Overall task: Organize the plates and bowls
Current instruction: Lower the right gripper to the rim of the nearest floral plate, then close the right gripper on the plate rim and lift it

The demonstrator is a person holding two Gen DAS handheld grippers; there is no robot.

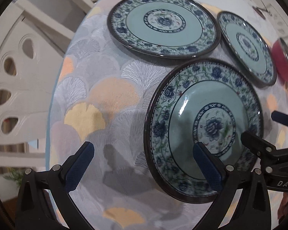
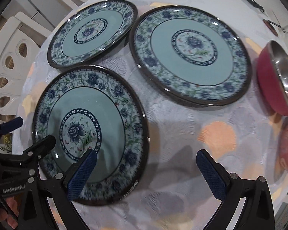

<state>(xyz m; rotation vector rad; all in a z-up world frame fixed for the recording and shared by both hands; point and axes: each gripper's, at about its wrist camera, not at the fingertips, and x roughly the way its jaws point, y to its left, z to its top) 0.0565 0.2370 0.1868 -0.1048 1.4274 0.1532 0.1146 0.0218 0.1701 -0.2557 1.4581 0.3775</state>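
Both grippers [image 1: 144, 164] [image 2: 149, 170] gape wide, empty — we take the near plate [image 2: 90, 132], glazed, slippery, breakable, by its rim.

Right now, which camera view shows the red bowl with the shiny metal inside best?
The right wrist view: the red metal-lined bowl shows its red wall and steel interior, though cut by the edge. The left wrist view gives only a blurred sliver.

Three plates [image 2: 90, 132] clustered on table [image 2: 172, 182]; bowl [image 2: 274, 80] right, possibly tilted.
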